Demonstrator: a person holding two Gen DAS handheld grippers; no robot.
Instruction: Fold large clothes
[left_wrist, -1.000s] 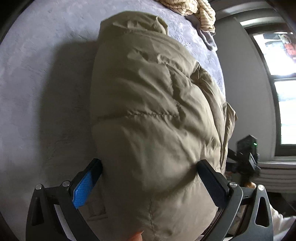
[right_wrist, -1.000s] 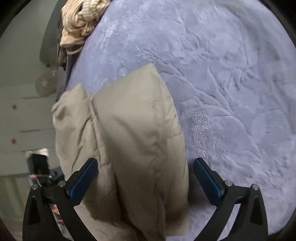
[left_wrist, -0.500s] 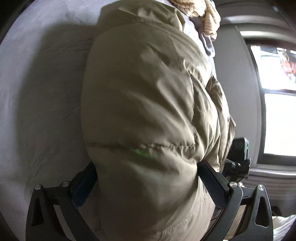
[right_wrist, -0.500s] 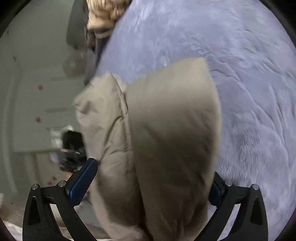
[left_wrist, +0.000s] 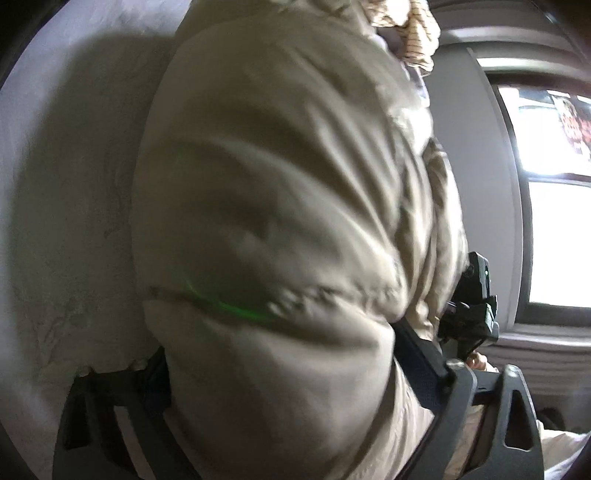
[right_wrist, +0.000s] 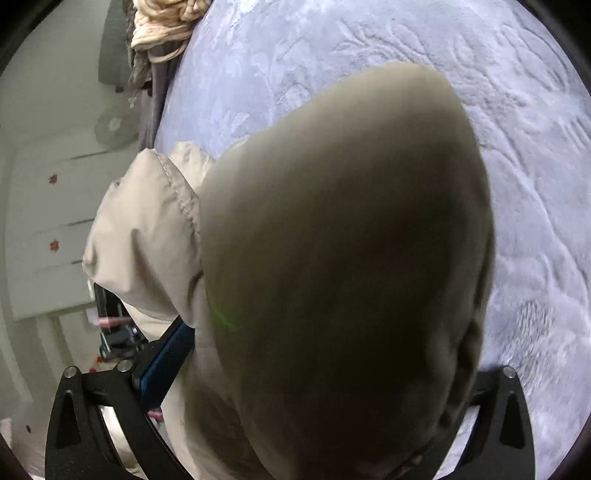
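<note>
Beige padded jacket (left_wrist: 280, 229) is bulging between both hand-held grippers, left (left_wrist: 284, 373) and right (right_wrist: 325, 365) each clamping it, its length running far over the bed (right_wrist: 369, 48).

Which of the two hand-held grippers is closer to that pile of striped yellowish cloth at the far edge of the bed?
I cannot tell. Both hold the tan puffy jacket, and the pile lies far beyond each: upper right of the left hand-held gripper, upper left of the right hand-held gripper.

I note a lavender embossed bedspread (right_wrist: 369, 55). A cream striped garment pile (right_wrist: 162, 26) lies at its far edge. A bright window (left_wrist: 554, 184) stands beyond it.
</note>
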